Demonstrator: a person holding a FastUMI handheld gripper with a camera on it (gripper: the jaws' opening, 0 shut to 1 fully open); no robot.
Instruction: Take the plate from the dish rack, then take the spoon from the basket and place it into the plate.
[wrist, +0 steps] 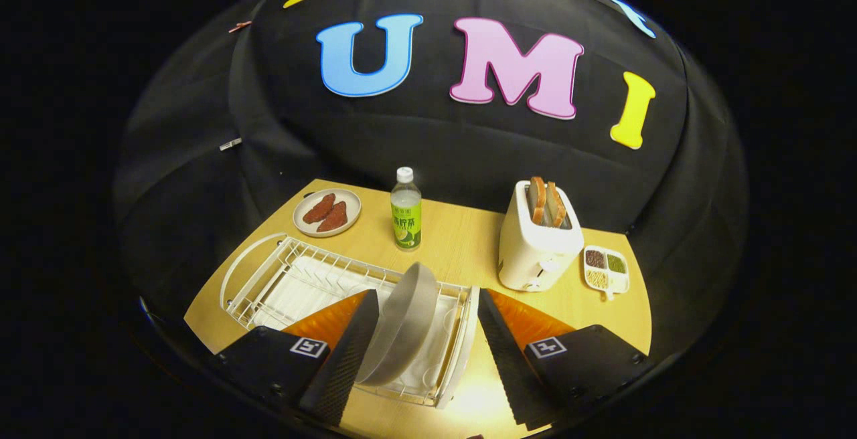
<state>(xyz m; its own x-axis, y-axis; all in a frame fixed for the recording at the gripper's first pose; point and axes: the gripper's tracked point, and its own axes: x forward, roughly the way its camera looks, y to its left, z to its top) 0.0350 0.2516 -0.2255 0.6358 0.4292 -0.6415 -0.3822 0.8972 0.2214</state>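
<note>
1. In the gripper view, the gripper (428, 352) had its two wedge-shaped fingers (345, 359) spread wide apart, their inner faces finely ribbed; they gripped nothing.
2. The plate (402, 325), a matte grey round dish with a raised rim, stood on edge and leaned in the dish rack (294, 278), between the fingers. Its rim lay close against the left finger's ribbed face; actual contact could not be told. The right finger stood well apart from it.
3. The rack was of thin white wire with a looped handle at its far end, set over a smooth white drip tray, on a pale wood-grain table (462, 245).
4. Beyond the rack stood a clear plastic bottle (406, 210) with a white cap and green label, upright.
5. Near the table's far left corner lay a small round plate (327, 212) carrying two reddish-brown, rough-textured pieces.
6. To the right stood a glossy white toaster (537, 248) with rounded corners, two slices of browned toast (546, 203) upright in its slots.
7. Just beside the toaster lay a small white divided tray (606, 269), its compartments holding grainy fillings.
</note>
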